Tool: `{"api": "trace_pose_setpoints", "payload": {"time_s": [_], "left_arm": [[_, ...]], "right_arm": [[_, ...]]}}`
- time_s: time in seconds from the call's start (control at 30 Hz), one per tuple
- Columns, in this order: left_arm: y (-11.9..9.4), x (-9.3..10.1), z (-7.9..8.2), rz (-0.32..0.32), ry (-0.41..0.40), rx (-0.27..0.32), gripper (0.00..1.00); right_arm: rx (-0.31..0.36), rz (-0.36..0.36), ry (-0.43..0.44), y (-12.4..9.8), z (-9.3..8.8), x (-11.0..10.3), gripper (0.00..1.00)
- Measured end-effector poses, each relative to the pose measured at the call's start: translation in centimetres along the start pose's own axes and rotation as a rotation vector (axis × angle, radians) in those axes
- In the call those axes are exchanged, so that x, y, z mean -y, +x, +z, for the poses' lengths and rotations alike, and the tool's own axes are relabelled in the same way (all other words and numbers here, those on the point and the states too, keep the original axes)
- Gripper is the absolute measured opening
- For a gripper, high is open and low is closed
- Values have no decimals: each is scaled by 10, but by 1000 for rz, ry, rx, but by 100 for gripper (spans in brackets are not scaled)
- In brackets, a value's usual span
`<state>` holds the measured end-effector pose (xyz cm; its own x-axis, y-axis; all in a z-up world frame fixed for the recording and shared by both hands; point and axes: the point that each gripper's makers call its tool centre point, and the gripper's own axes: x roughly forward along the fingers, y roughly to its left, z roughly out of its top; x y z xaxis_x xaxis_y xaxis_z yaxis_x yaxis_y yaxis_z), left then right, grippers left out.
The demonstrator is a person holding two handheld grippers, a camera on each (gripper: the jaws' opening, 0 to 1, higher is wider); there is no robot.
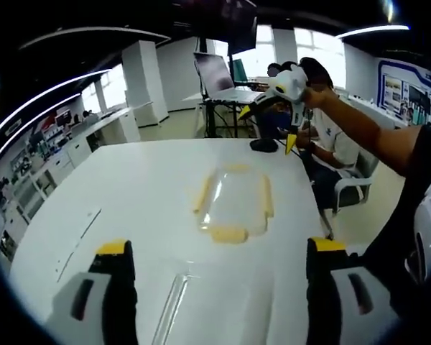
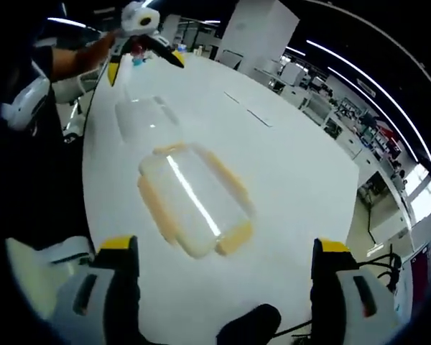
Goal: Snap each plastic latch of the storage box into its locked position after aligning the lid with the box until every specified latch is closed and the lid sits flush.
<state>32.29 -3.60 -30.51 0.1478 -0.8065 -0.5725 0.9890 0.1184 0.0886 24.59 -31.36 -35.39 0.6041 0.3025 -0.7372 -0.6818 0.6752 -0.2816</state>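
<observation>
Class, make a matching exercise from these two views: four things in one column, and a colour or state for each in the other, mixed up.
Things:
1. latches
2. table
3. box
4. laptop

Colour or state:
A. white
B. see-through
C. open
D. yellow

Pairs: 1-D, 2-A, 3-B, 4-C

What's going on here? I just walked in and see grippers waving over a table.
A person holds a gripper in each hand above a white table. Both are open and empty: the left gripper and right gripper hover clear of the clear lid with yellow latches. The clear box lies apart from it, so no aligning or latching has begun.
</observation>
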Motion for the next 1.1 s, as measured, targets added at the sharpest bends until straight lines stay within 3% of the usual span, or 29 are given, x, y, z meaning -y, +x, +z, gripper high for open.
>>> {"api": "trace_pose_setpoints", "payload": {"time_s": [0.2,0.27,0.3,0.33,0.87,1.1], "left_arm": [[1,-2,0,-2,-17,-14,91],[1,-3,1,7,-20,-11,96],[1,-13,10,66,-5,32,100],[0,-15,11,74,-1,38,99],[11,-1,11,28,-14,-28,98],[10,5,19,16,11,-39,96]], "right_arm": [[-14,9,-3,1,-4,4,100],[-17,10,-7,0,-4,4,100],[-18,9,-11,0,-4,5,100],[-18,8,-13,-1,-4,5,100],[-14,16,-72,-9,10,15,100],[-8,29,-106,-13,20,16,99]]}}
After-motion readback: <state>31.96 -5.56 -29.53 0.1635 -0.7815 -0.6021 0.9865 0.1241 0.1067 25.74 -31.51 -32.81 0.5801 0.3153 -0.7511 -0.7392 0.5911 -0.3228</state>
